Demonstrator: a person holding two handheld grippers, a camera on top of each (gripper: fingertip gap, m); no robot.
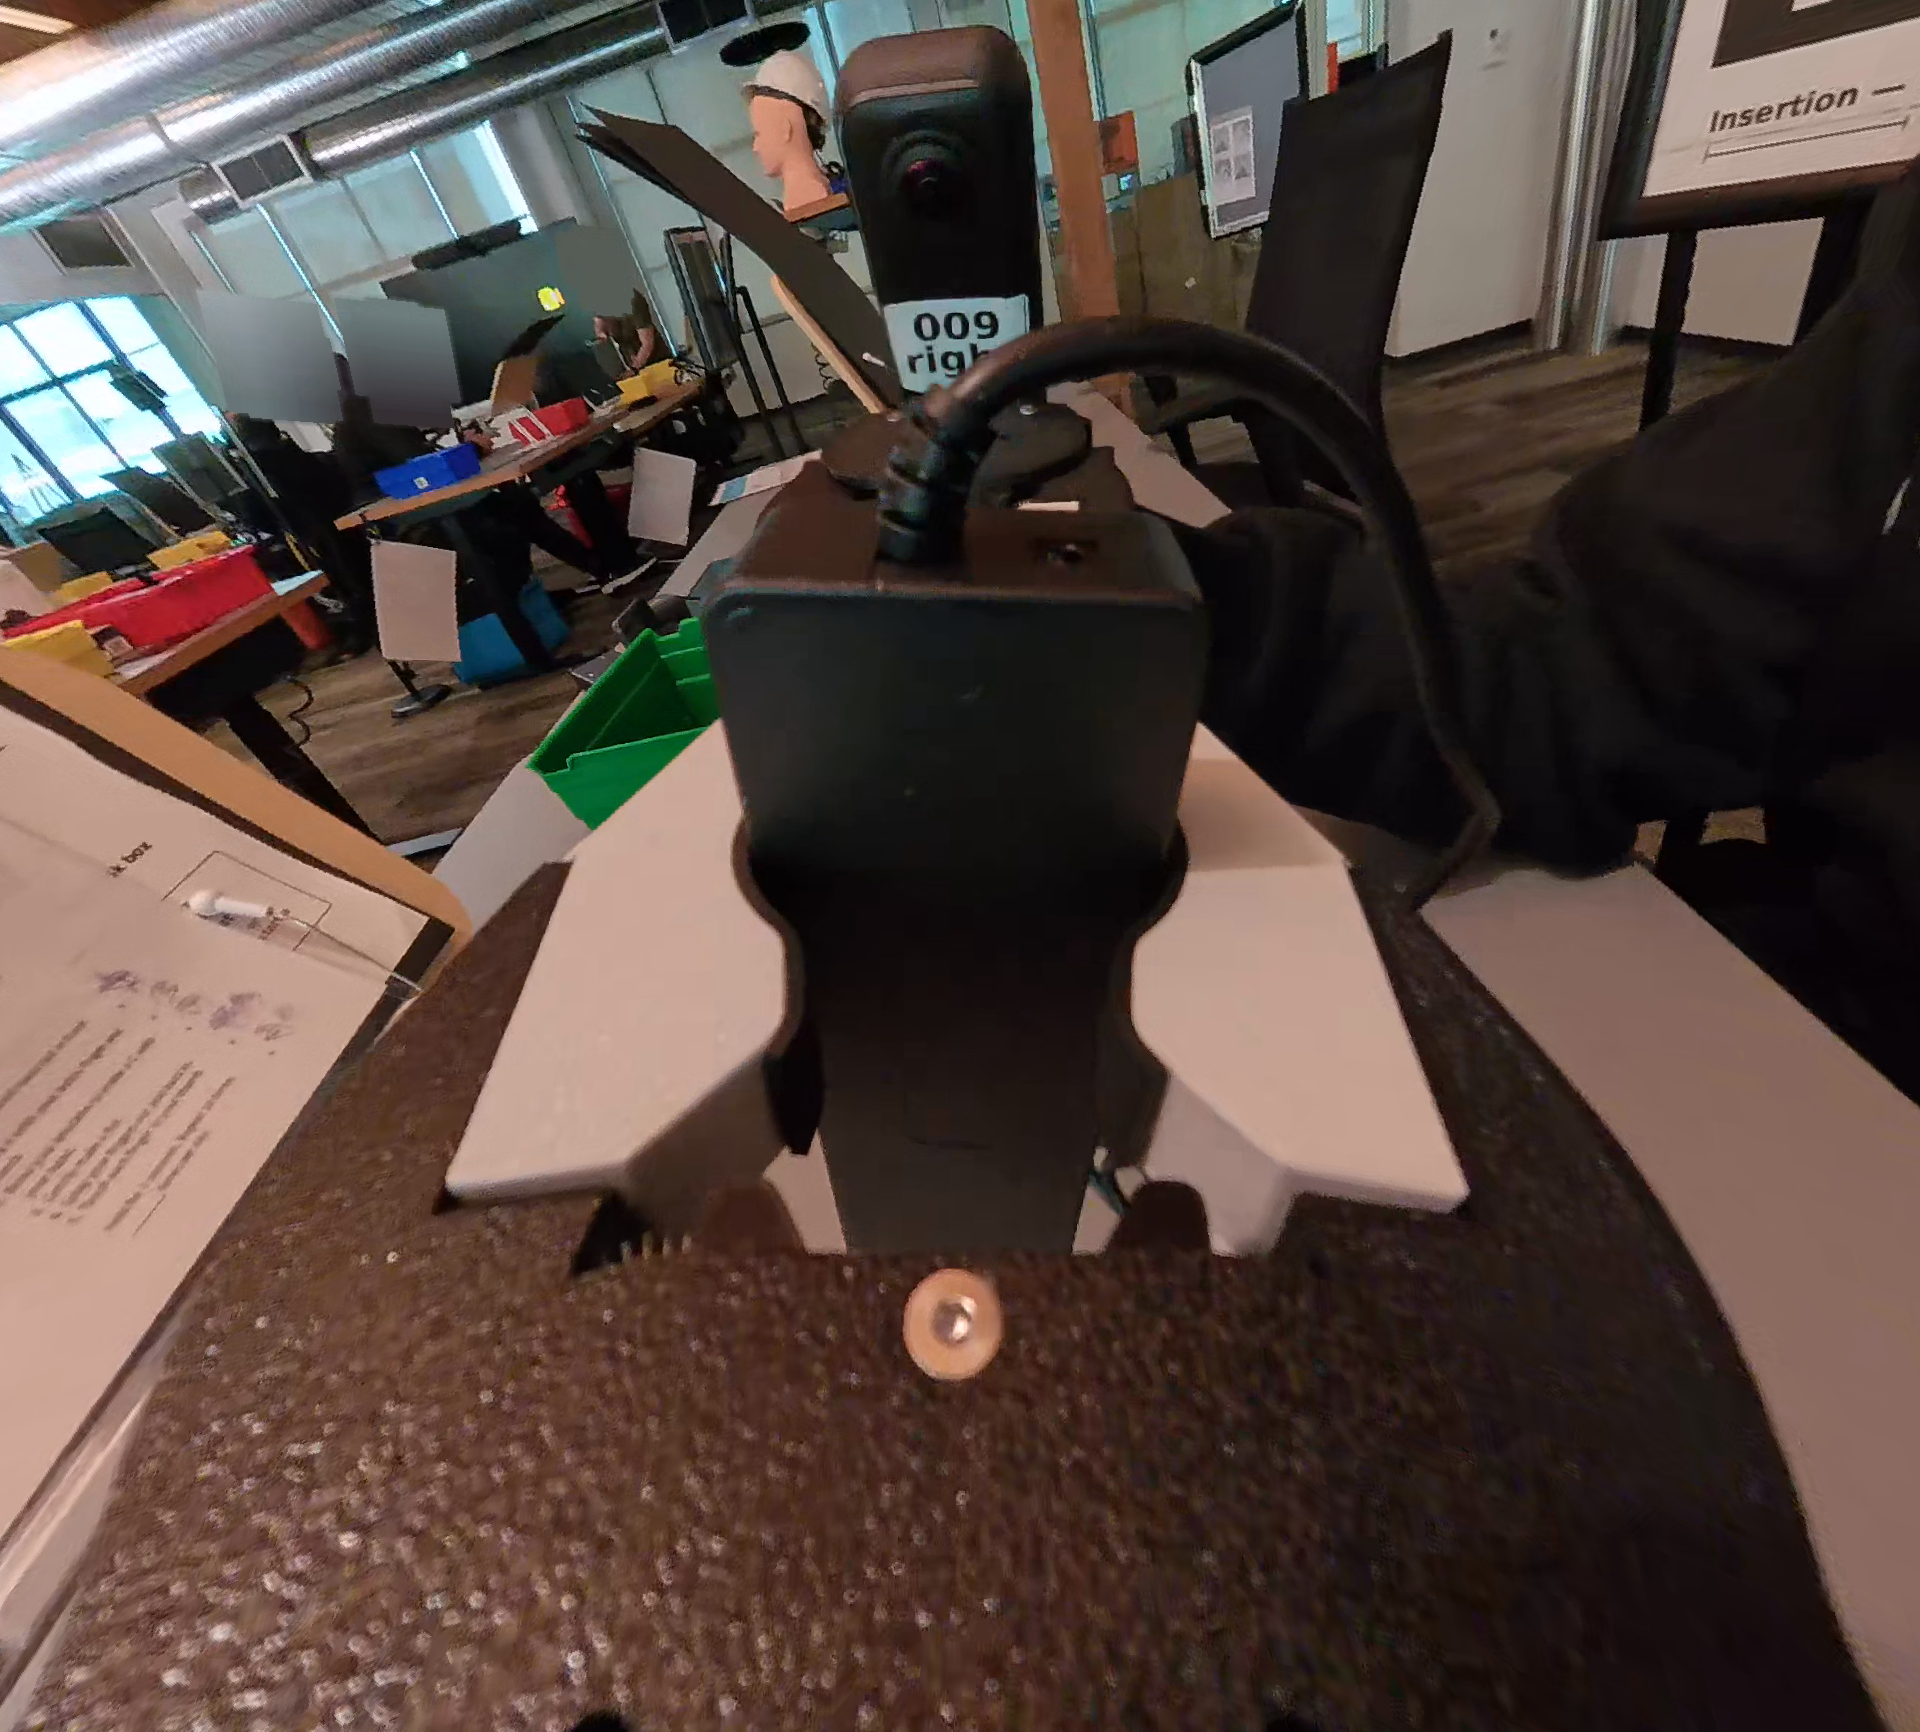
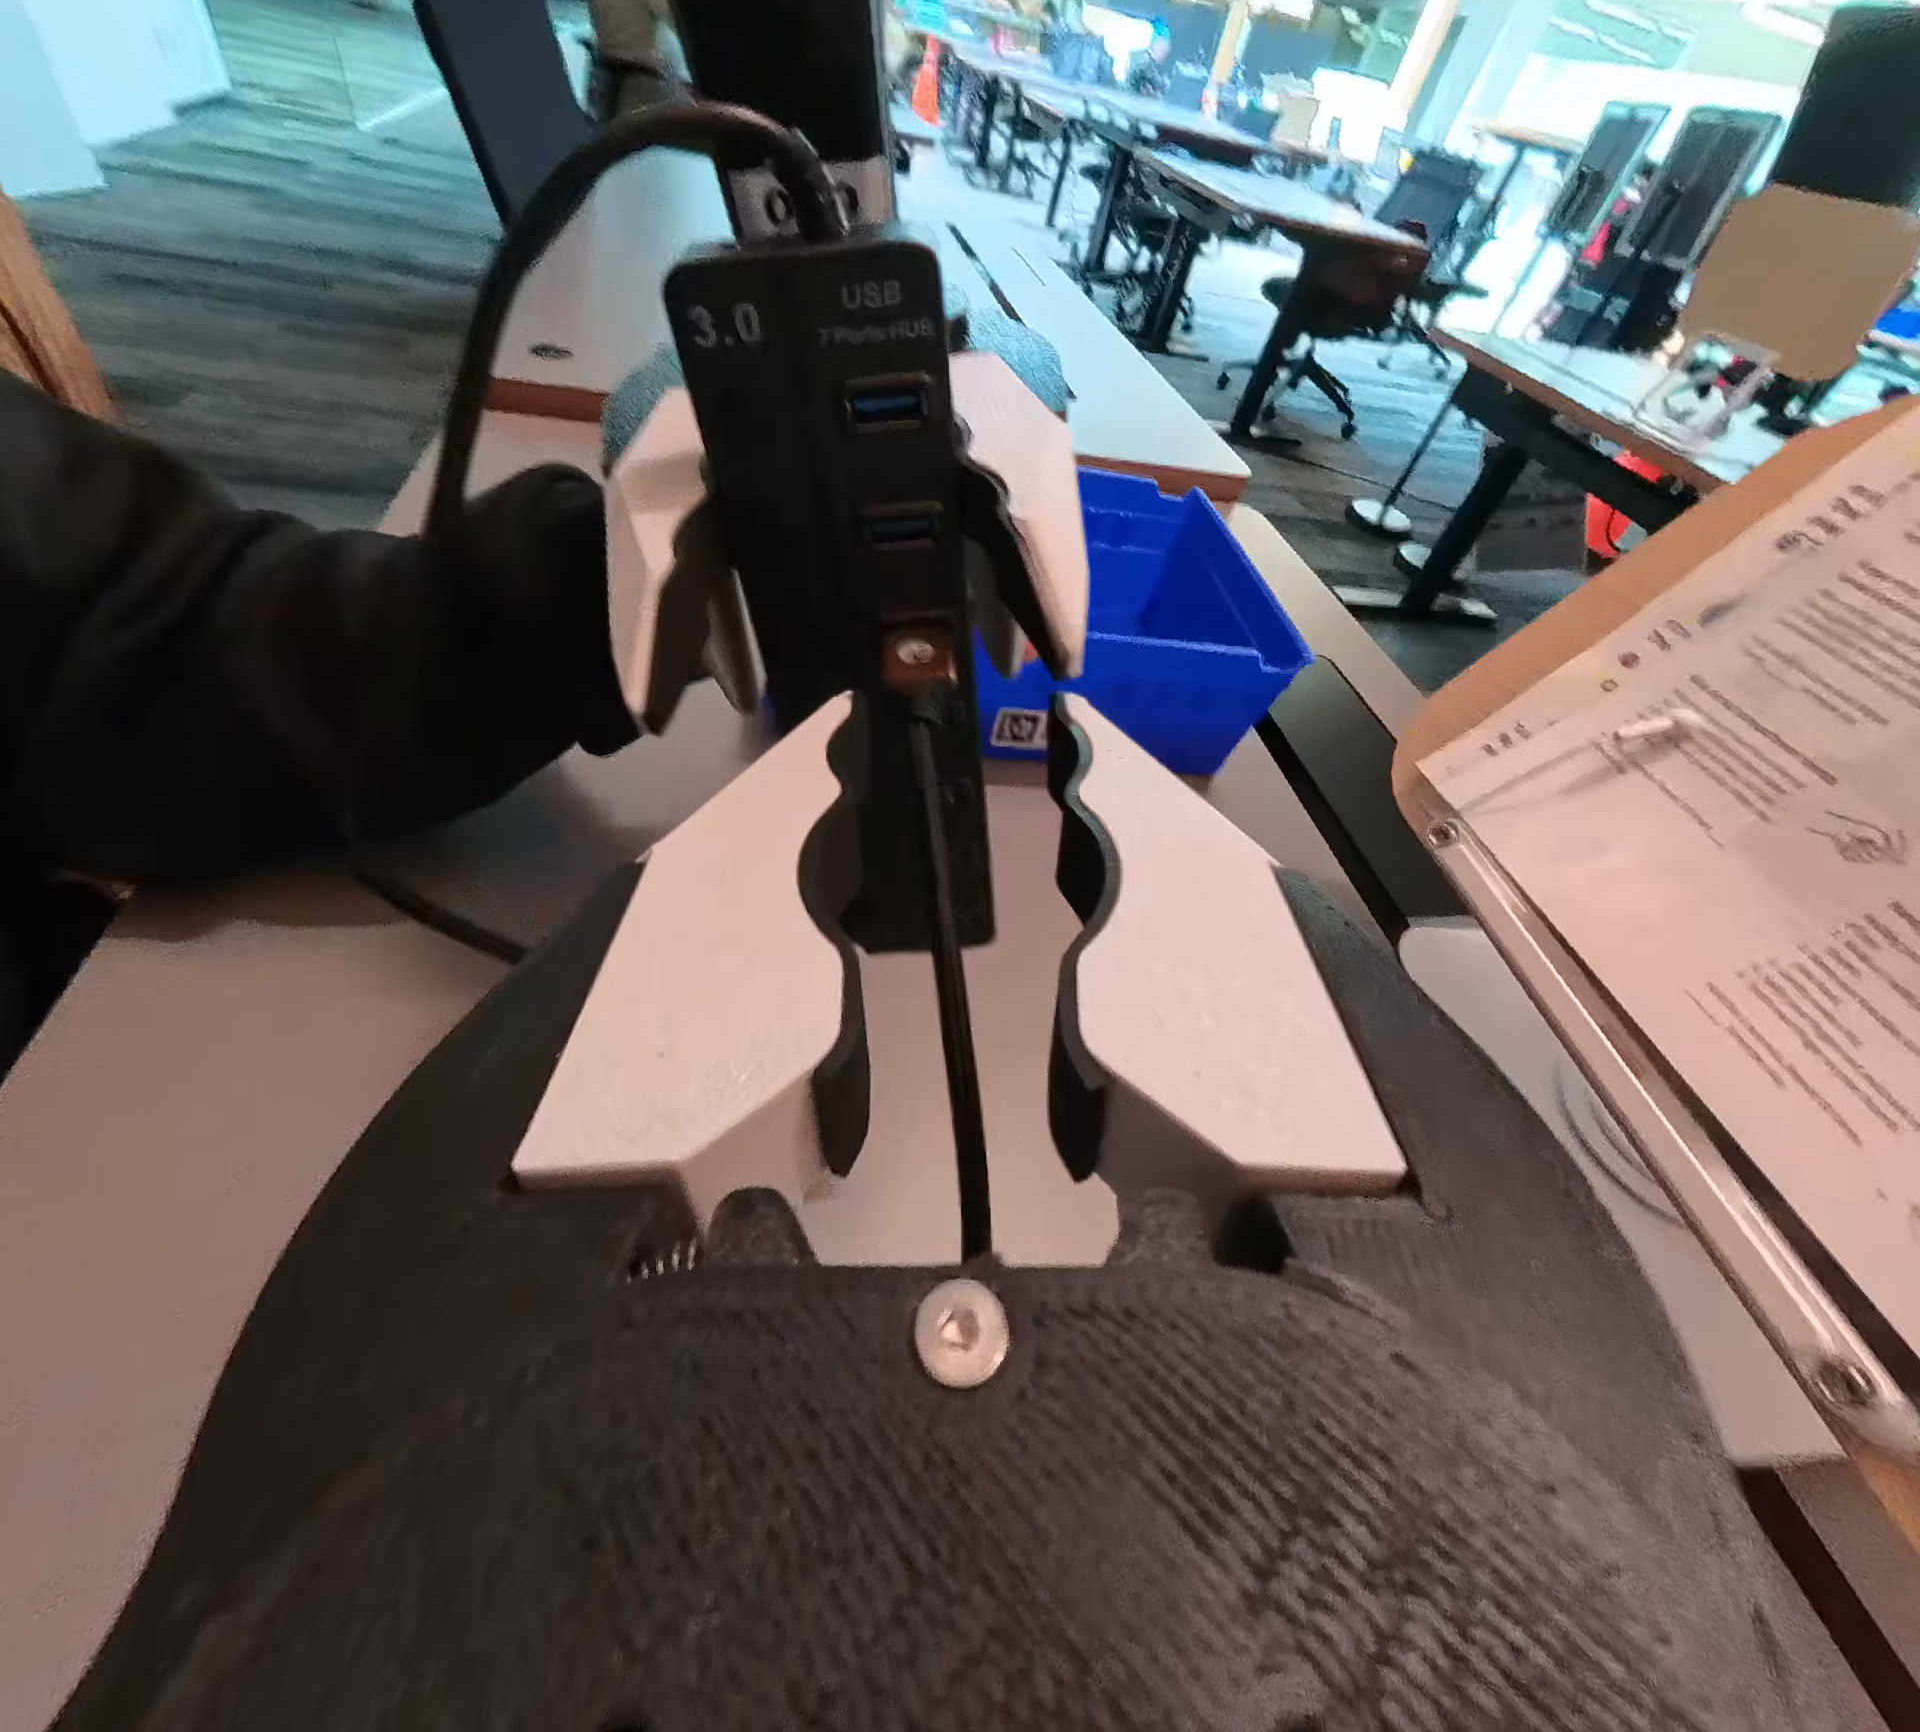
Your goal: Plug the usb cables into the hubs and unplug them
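Little free room around the hub (image 2: 831, 539): both tools face each other across it. The left tool (image 1: 961, 1007) clamps its sides, and the right tool (image 2: 951, 934) straddles its lower end, pinching a thin black cable (image 2: 951, 1007). A document stand (image 2: 1714, 851) blocks the right tool's right flank; a blue bin (image 2: 1174, 622) sits just behind the hub. A green bin (image 1: 623, 726) stands beyond-left of the left tool. The counter (image 2: 208, 1111) lies bare by the black sleeve (image 2: 260, 674).

Left tongs (image 1: 961, 1007) clamped, right tongs (image 2: 961, 955) likewise (facing).
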